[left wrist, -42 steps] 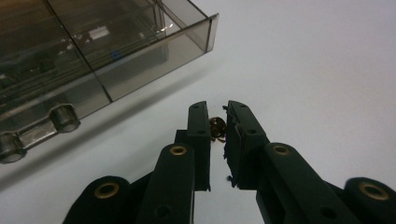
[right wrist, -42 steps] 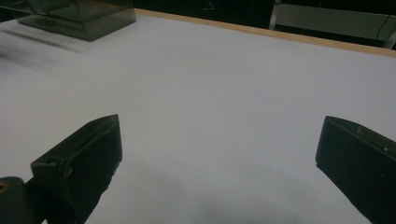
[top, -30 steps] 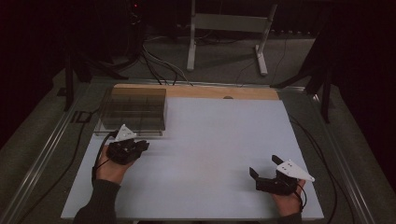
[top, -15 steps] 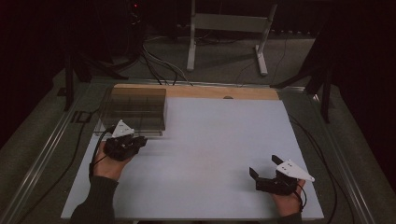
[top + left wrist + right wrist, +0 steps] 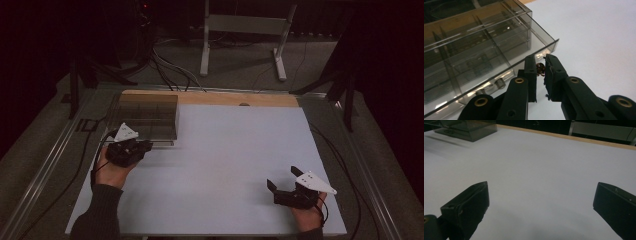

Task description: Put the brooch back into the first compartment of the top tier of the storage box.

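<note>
A smoky clear compartment box (image 5: 148, 116) stands at the table's far left; its divided cells (image 5: 474, 50) look dark and their contents are hard to tell. My left gripper (image 5: 145, 146) lies just in front of the box's near edge, held in a hand. In the left gripper view the gripper (image 5: 539, 59) has its jaws almost together, pinching a small brown part (image 5: 540, 70) close to the box's front corner. My right gripper (image 5: 283, 178) rests on the table at the near right, wide open (image 5: 541, 195) with nothing between the jaws.
The white table top (image 5: 230, 150) has a wooden strip (image 5: 240, 99) along its far edge. Cables (image 5: 165, 65) and a metal stand (image 5: 245, 30) sit on the floor beyond. The box (image 5: 466, 127) lies far off in the right gripper view.
The left hand and gripper have shifted slightly up and left, closer to the box's front edge. The right gripper has stayed put.
</note>
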A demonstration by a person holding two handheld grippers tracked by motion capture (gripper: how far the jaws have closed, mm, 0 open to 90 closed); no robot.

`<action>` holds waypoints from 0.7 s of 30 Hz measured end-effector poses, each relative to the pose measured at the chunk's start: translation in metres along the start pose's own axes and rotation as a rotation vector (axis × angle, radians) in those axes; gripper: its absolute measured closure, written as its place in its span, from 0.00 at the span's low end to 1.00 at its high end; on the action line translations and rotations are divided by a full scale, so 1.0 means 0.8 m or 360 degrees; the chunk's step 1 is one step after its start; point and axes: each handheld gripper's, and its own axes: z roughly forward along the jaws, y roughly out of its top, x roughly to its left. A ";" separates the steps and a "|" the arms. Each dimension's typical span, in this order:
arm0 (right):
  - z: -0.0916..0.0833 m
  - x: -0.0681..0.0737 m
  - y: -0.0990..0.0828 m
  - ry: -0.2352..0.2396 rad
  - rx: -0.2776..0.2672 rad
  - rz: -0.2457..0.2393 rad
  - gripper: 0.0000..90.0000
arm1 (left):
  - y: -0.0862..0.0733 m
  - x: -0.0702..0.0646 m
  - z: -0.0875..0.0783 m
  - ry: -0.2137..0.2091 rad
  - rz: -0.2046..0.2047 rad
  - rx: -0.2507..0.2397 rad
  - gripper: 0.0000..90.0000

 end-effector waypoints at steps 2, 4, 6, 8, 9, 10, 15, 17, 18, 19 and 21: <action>0.000 0.000 0.000 0.0000 0.0001 0.0001 0.01 | 0.001 0.001 -0.001 0.0005 0.0004 -0.0002 0.90; 0.000 0.000 0.000 0.0001 0.0002 0.0001 0.01 | 0.002 0.005 -0.004 0.0015 -0.0002 -0.0010 0.90; 0.000 0.000 0.000 0.0000 0.0002 0.0000 0.01 | 0.003 0.007 -0.005 0.0023 -0.0005 -0.0013 0.90; 0.000 0.000 0.000 0.0000 0.0002 0.0000 0.01 | 0.003 0.010 -0.007 0.0032 -0.0008 -0.0016 0.90; 0.000 0.000 0.000 0.0000 0.0002 0.0000 0.01 | 0.003 0.010 -0.007 0.0032 -0.0008 -0.0016 0.90; 0.000 0.000 0.000 -0.0001 0.0001 0.0000 0.01 | 0.004 0.012 -0.008 0.0037 -0.0007 -0.0019 0.90; 0.000 0.000 0.000 -0.0001 0.0000 -0.0002 0.01 | 0.005 0.018 -0.011 0.0057 -0.0013 -0.0019 0.90; 0.000 0.000 0.000 -0.0002 0.0000 0.0000 0.01 | 0.006 0.020 -0.013 0.0067 -0.0018 -0.0020 0.90; 0.000 0.000 0.000 -0.0002 -0.0001 0.0000 0.01 | 0.006 0.022 -0.013 0.0072 -0.0018 -0.0022 0.90; 0.000 0.000 0.000 -0.0002 -0.0001 0.0001 0.01 | 0.006 0.023 -0.014 0.0078 -0.0022 -0.0023 0.90; 0.000 0.000 0.000 -0.0002 -0.0001 0.0000 0.01 | 0.007 0.025 -0.016 0.0086 -0.0025 -0.0025 0.90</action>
